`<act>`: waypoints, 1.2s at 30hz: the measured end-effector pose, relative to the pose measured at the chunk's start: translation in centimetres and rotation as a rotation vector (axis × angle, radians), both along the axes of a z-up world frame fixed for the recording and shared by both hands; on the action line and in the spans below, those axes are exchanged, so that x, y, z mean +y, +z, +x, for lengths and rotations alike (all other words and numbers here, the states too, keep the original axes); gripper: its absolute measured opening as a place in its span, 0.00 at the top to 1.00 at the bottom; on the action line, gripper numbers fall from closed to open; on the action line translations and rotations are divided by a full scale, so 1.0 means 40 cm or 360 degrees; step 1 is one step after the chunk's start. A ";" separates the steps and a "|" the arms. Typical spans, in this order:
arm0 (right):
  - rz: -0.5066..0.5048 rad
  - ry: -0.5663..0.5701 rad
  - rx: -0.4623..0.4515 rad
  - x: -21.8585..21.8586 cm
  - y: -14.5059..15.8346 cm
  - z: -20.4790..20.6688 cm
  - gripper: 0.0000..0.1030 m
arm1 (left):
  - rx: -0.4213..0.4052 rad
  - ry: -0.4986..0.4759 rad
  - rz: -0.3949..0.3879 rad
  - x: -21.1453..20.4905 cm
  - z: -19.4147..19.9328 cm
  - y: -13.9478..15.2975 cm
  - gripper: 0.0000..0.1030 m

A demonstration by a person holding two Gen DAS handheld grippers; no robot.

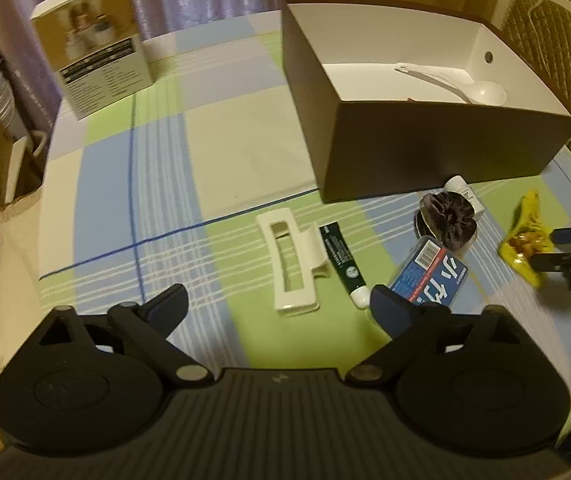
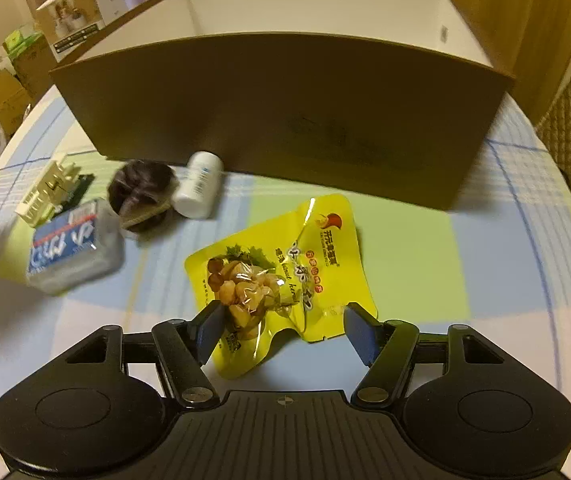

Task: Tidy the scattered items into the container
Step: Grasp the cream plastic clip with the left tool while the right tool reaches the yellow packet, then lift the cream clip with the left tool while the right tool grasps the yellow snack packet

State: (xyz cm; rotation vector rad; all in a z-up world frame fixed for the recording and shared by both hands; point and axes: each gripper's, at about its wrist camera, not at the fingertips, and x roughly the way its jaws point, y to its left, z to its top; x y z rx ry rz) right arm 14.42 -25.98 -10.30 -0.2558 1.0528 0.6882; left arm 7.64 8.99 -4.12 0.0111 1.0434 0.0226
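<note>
Right gripper (image 2: 283, 330) straddling the yellow foil snack pouch (image 2: 285, 276).
Your jaws stand wide, gripping nothing, flanking its near edge, likely for pinching; left gripper (image 1: 279, 306) open, empty, above the desk (image 1: 221, 152).

Your table is covered by a smooth checked cloth (image 1: 221, 132) with a soft matt look. The container (image 2: 285, 120) looks like matt brown cardboard outside, with plain white walls inside, and the spoon (image 1: 457, 84) in it is smooth white plastic. The hair clip (image 1: 291, 264) is glossy cream plastic. The snack packet (image 2: 285, 272) is shiny yellow foil, crinkled, with 1 clear window. The scrunchie (image 2: 141, 196) looks like dark, gathered velvety fabric. The small bottle (image 2: 199, 190) is smooth white plastic, and the blue-labelled case (image 2: 73, 252) is clear plastic. The tube (image 1: 343, 262) is glossy dark green. Both your grippers show matt black plastic bodies with dull metal pivot pins.
</note>
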 end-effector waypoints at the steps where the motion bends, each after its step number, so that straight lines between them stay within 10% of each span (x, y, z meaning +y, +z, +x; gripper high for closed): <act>1: -0.0008 -0.0007 0.0009 -0.016 0.004 0.005 0.33 | 0.0004 -0.0002 0.0002 0.000 0.009 -0.007 0.13; 11: 0.0112 -0.0254 0.0091 -0.111 0.053 0.022 0.33 | 0.0050 0.0012 -0.0133 0.007 0.116 -0.101 0.28; 16: 0.0141 -0.0304 0.0090 -0.120 0.069 0.016 0.33 | 0.0105 0.0034 -0.0187 0.028 0.138 -0.146 0.65; 28: 0.0238 -0.0323 0.0070 -0.028 0.051 0.046 0.33 | 0.0172 0.0082 -0.0193 0.042 -0.006 -0.136 0.65; 36: -0.0023 -0.0073 -0.0142 0.056 0.003 0.046 0.34 | 0.0193 0.0117 -0.0192 0.031 -0.066 -0.132 0.65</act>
